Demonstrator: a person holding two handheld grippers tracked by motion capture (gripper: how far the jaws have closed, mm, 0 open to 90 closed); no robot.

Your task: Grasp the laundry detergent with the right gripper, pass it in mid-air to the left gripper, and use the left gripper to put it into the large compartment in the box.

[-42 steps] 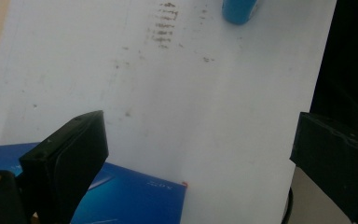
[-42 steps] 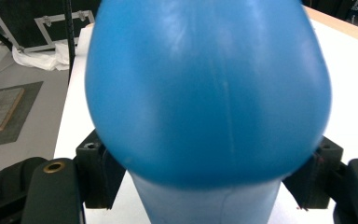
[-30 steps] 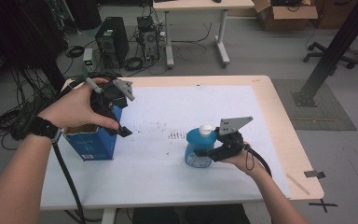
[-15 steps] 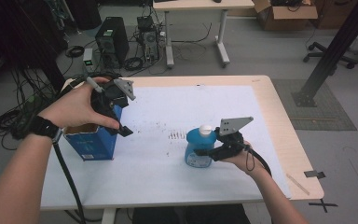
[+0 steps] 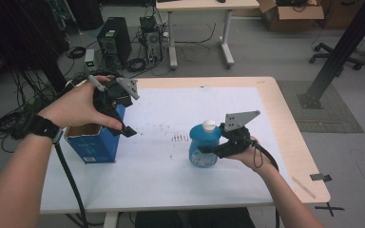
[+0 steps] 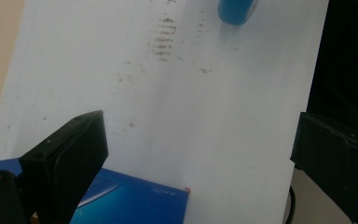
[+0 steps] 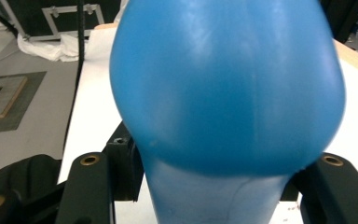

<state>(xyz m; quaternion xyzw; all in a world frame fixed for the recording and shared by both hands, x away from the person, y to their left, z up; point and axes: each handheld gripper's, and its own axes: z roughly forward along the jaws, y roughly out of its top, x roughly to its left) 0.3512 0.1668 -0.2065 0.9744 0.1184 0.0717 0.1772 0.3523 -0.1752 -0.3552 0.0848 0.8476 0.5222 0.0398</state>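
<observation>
Right gripper view: bottle [image 7: 228, 88] between claw [image 7: 214, 186] jaws

Lab/workshop setting. Desktop PC towers [image 5: 112, 43] and loose cables [image 5: 78, 51] sit on grey carpet floor; a second workbench [image 5: 199, 5] stands behind, w/ cardboard box [image 5: 292, 12], office chair base [image 5: 325, 49] and black rig strut [image 5: 344, 47]. Test table [image 5: 285, 123] covered w/ white sheet.

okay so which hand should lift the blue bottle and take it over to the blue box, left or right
Right, most likely. The right gripper is already shut on the blue bottle, its jaws having just closed on its sides. The left gripper hangs open over the blue box, holding nothing, well apart from the bottle.
</observation>
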